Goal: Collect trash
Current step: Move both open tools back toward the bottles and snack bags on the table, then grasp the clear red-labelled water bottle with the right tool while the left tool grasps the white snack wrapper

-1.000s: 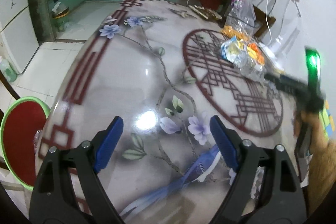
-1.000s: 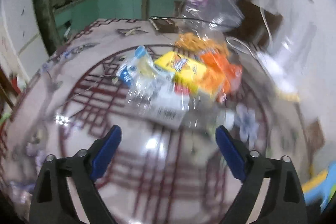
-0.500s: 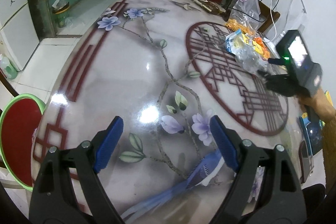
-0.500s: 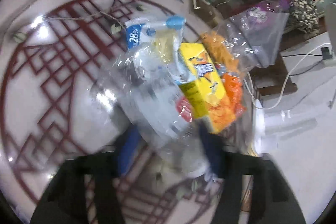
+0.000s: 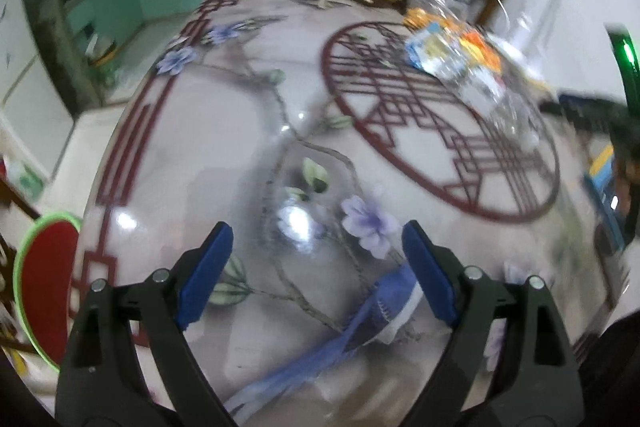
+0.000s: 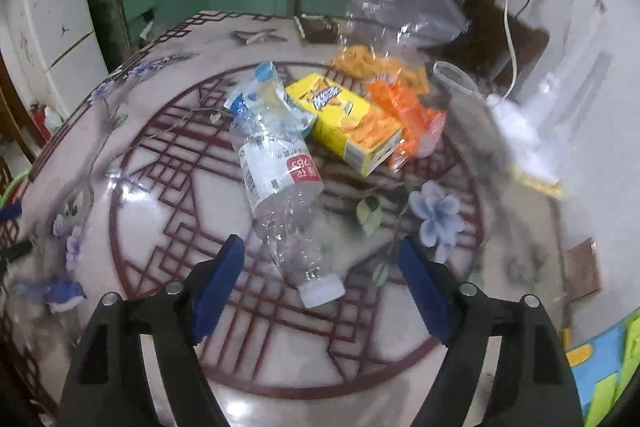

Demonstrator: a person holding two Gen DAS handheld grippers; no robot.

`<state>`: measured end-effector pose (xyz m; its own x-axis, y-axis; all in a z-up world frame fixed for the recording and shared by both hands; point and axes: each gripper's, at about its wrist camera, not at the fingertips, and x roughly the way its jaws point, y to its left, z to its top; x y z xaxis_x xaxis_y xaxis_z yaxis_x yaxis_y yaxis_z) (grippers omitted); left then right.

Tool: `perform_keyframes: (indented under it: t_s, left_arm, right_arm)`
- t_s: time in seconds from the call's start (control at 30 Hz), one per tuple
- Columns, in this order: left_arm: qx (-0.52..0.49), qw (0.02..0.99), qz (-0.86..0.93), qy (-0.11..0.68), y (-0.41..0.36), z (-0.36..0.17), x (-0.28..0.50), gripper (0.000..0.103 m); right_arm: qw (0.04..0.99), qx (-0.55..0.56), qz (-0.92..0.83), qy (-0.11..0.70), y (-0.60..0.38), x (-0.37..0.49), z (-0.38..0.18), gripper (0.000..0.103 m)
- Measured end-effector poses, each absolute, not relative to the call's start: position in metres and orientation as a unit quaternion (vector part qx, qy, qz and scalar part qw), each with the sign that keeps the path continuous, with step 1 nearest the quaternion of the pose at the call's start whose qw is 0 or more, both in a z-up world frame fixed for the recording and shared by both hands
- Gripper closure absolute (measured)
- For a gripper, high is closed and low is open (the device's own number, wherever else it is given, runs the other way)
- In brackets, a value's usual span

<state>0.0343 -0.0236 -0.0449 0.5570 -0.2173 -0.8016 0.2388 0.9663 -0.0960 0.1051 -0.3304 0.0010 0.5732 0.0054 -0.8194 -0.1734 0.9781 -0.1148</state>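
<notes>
1. The nearest bit of trash is a crushed clear water bottle [image 6: 280,187] lying on its side on the round patterned table [image 6: 160,211], white cap [image 6: 320,293] towards the right gripper [image 6: 320,281]. It sits at the front of the trash pile, inside the red lattice circle.

2. The right gripper's jaws are opening right now. The cap end of the bottle is between the blue pads [image 6: 218,281], but nothing is pressing on it, so it's not held.

3. If I were doing this, I'd go in a little further and close on the crinkled body just past the cap. The cap end is narrow and slick, and thin plastic like that probably squirts out if you pinch the tip.

4. Behind the bottle, touching or nearly so: a second squashed bottle with a blue cap [image 6: 256,95], a yellow snack box [image 6: 348,123] and an orange wrapper [image 6: 408,115], with a clear plastic bag [image 6: 400,7] standing at the back. Lift the bottle up rather than dragging it, so the box doesn't get nudged.

5. The left gripper [image 5: 316,267] is spread wide with nothing in it, hovering over bare tabletop well away from the pile.

6. Plenty of open table on the near and left side. The right edge is close to the pile, with a white cable [image 6: 510,27] there, so I'd pull back towards the middle.
</notes>
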Motion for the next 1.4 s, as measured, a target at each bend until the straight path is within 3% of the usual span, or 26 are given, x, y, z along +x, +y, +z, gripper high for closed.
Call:
perform_keyframes:
  t_s: [0.1, 0.27, 0.3, 0.33, 0.37, 0.43, 0.57, 0.73, 1.07, 1.33, 1.4]
  left_arm:
    - [0.041, 0.883, -0.143, 0.446, -0.04, -0.048, 0.03, 0.019]
    - [0.02, 0.885, -0.152, 0.439, -0.052, -0.044, 0.033, 0.018]
    - [0.012, 0.889, -0.152, 0.432, -0.056, -0.04, 0.037, 0.017]
    - [0.01, 0.892, -0.149, 0.427, -0.06, -0.038, 0.04, 0.015]
    - [0.008, 0.895, -0.145, 0.423, -0.065, -0.035, 0.046, 0.015]
    - [0.001, 0.895, -0.148, 0.421, -0.079, -0.03, 0.065, 0.015]
    - [-0.023, 0.895, -0.155, 0.418, -0.113, -0.016, 0.12, 0.013]
    - [-0.034, 0.891, -0.163, 0.422, -0.155, -0.017, 0.188, 0.012]
    - [0.093, 0.883, -0.178, 0.425, -0.218, -0.052, 0.258, 0.009]
    - [0.022, 0.848, -0.213, 0.485, -0.236, -0.069, 0.278, 0.009]
    - [-0.016, 0.834, -0.217, 0.506, -0.235, -0.077, 0.279, 0.014]
  right_arm:
    - [0.884, -0.097, 0.054, 0.454, -0.322, 0.125, -0.004, 0.014]
    - [0.869, -0.082, 0.055, 0.484, -0.312, 0.156, -0.04, 0.015]
    - [0.866, -0.08, 0.048, 0.491, -0.311, 0.161, -0.047, 0.027]
    - [0.861, -0.077, 0.043, 0.502, -0.311, 0.163, -0.054, 0.05]
    - [0.853, -0.069, 0.046, 0.515, -0.312, 0.164, -0.06, 0.058]
    - [0.85, -0.059, 0.045, 0.521, -0.314, 0.153, -0.057, 0.064]
    - [0.824, -0.006, 0.051, 0.564, -0.328, 0.108, -0.051, 0.065]
    - [0.821, 0.095, 0.028, 0.563, -0.369, 0.075, -0.041, 0.064]
    - [0.832, 0.179, 0.031, 0.524, -0.412, 0.089, -0.014, 0.064]
    - [0.831, 0.195, 0.041, 0.519, -0.412, 0.092, -0.015, 0.064]
    - [0.83, 0.203, 0.05, 0.517, -0.412, 0.093, -0.015, 0.064]
